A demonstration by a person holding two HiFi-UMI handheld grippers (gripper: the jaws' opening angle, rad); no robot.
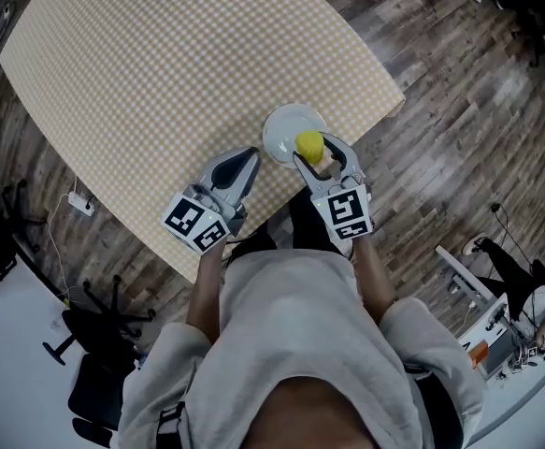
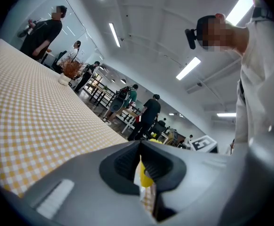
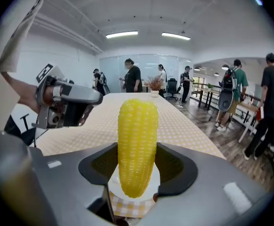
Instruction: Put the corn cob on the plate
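Observation:
A yellow corn cob [image 3: 137, 147] stands upright between the jaws of my right gripper [image 3: 137, 162], which is shut on it. Its lower end hangs over the small white plate [image 3: 114, 184]; whether it touches the plate I cannot tell. In the head view the corn cob [image 1: 308, 144] and right gripper [image 1: 317, 152] are at the near side of the plate [image 1: 283, 125], close to the table's right edge. My left gripper [image 1: 249, 158] lies just left of the plate, shut with nothing in it. In its own view the left gripper [image 2: 140, 162] shows pads pressed together.
A yellow checked cloth [image 1: 160, 73] covers the table; its right corner and near edge run close to the plate. Wooden floor [image 1: 459, 129] lies beyond. Black chair bases [image 1: 94, 335] stand at the lower left. Several people [image 3: 133, 78] and a potted plant [image 2: 71, 68] are far off.

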